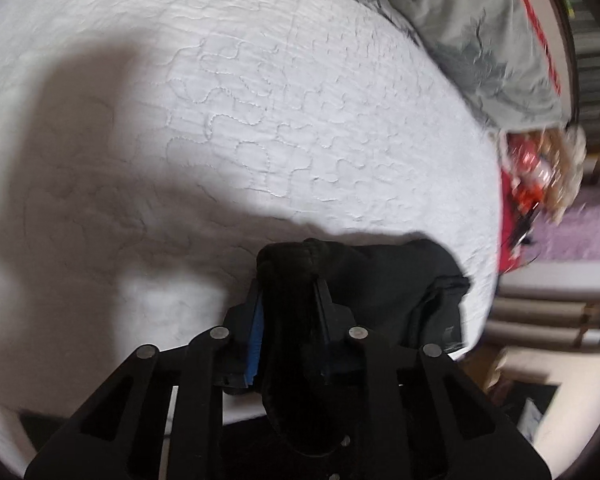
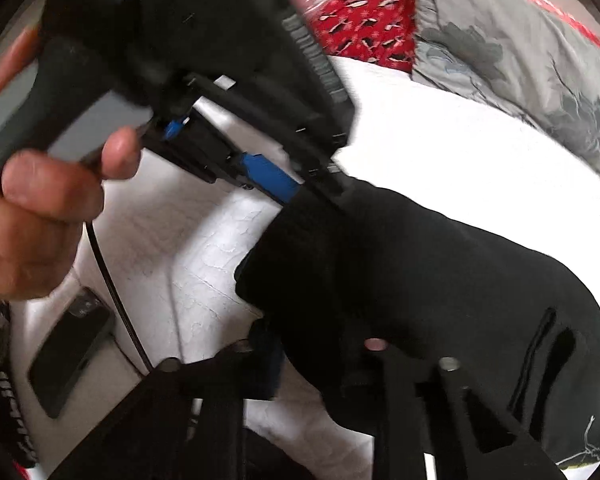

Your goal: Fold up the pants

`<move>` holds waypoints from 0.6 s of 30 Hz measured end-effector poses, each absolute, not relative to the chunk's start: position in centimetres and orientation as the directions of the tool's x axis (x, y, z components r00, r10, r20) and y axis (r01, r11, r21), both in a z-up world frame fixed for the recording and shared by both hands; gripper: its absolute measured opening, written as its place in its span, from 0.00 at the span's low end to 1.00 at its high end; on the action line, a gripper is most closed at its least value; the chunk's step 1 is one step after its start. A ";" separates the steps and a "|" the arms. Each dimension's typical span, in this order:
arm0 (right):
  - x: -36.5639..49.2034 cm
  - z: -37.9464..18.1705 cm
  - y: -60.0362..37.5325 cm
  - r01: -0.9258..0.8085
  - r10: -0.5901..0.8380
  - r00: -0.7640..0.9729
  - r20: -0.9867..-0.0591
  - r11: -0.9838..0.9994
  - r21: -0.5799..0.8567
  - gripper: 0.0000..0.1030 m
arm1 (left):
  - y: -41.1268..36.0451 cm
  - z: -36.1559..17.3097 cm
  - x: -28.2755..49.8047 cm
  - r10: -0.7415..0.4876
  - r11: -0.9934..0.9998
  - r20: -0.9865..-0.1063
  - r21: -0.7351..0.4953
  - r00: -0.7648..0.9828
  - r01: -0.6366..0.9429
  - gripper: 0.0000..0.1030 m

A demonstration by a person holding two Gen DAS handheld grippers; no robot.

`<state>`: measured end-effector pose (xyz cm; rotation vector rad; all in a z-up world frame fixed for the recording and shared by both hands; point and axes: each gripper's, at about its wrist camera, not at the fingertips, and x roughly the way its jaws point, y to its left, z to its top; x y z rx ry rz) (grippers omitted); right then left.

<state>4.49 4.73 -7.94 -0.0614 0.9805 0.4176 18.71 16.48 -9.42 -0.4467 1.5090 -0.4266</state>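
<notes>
The black pants were gathered at the near edge of the white quilted bed. A bunched edge was clamped in the left claw, the cloth trailing rightward to the right claw, apparently closed on its other end.

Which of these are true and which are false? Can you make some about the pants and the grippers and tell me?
1. The pants are black. True.
2. The left gripper is shut on the pants. True.
3. The pants lie on a wooden floor. False: they are on a white quilt.
4. The right gripper is wide open with nothing in it. False: it is shut on the pants.
5. A hand holds the left gripper. True.
6. The pillow is plain yellow. False: it is grey with a flower pattern.
</notes>
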 end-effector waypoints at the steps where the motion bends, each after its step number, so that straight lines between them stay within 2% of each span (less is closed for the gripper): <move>1: 4.4 -7.6 4.2 -0.360 0.328 0.485 -0.810 0.920 0.156 0.11 | 16.5 -9.1 18.6 -0.538 0.842 -0.843 -0.538 0.023 -0.019 0.19; 5: 4.6 -6.9 3.1 -0.355 0.350 0.477 -0.806 0.916 0.187 0.11 | 16.9 -9.3 18.5 -0.516 0.852 -0.856 -0.517 0.025 -0.084 0.19; 8: 4.6 -7.6 3.4 -0.349 0.375 0.436 -0.818 0.908 0.231 0.20 | 16.8 -9.9 18.9 -0.489 0.869 -0.872 -0.488 0.009 -0.078 0.19; 10: 3.9 -7.7 4.0 -0.359 0.383 0.452 -0.806 0.905 0.229 0.48 | 16.3 -9.9 19.3 -0.473 0.880 -0.881 -0.472 -0.013 -0.049 0.19; 12: 3.6 -7.8 5.1 -0.380 0.356 0.472 -0.806 0.907 0.179 0.57 | 15.9 -10.1 20.0 -0.462 0.887 -0.886 -0.462 -0.042 -0.004 0.20; 18: 4.1 -8.9 8.5 -0.367 0.232 0.555 -0.799 0.930 0.015 0.58 | 16.7 -11.6 21.1 -0.518 0.851 -0.849 -0.524 -0.102 0.041 0.24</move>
